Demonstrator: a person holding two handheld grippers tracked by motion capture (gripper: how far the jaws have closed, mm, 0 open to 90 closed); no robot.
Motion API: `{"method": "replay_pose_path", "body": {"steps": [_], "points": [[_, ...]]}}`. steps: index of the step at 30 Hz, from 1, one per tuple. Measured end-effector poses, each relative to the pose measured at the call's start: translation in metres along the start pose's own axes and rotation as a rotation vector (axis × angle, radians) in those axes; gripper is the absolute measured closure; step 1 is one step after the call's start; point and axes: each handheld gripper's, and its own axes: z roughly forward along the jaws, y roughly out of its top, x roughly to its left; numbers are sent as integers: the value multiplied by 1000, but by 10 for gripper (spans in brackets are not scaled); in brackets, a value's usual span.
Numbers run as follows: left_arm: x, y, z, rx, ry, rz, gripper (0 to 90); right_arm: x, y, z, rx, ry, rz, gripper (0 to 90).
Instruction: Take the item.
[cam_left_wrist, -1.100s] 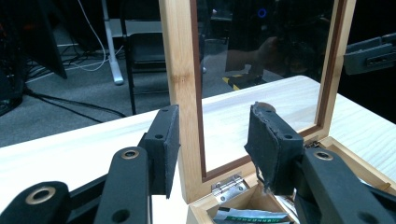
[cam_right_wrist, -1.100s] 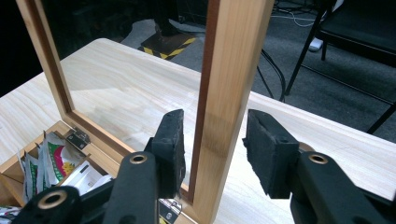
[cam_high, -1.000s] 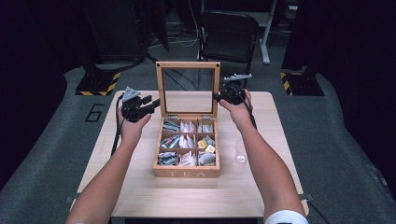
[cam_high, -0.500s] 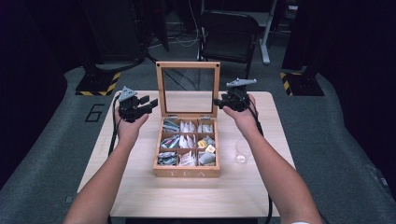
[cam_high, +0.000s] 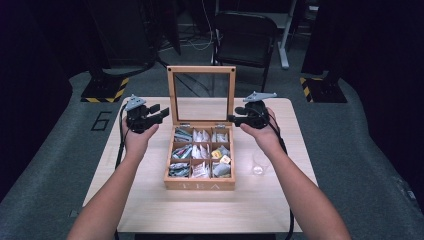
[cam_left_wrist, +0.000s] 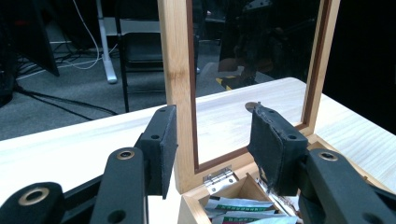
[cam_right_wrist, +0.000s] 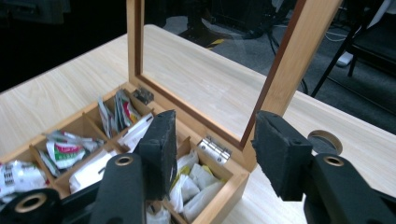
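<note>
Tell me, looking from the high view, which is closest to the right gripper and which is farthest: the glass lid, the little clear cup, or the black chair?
From the right gripper:
1. Glass lid, standing upright just beside its jaws.
2. Little clear cup, on the table near the person's right forearm.
3. Black chair, on the floor beyond the table.

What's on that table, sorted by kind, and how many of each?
Wooden tea box with its glass lid up: 1
Compartments in the box: 9
Small clear glass: 1
Handheld claws: 2, left claw and right claw
Total, leaving out compartments: 4
</note>
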Motion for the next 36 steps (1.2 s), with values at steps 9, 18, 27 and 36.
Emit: {"method": "replay_pose_path", "body": {"steps": [9, 18, 27, 36], "points": [[3, -1, -3, 2, 11, -3, 515, 16, -22, -10, -2, 28, -42, 563], [-1, 0, -4, -3, 9, 2, 515, 31, -39, -14, -5, 67, -88, 588], [-1, -1, -4, 0, 12, 4, 515, 37, -57, -15, -7, 99, -60, 624], [0, -2, -5, 4, 15, 6, 515, 41, -69, -17, -7, 122, -55, 642]]}}
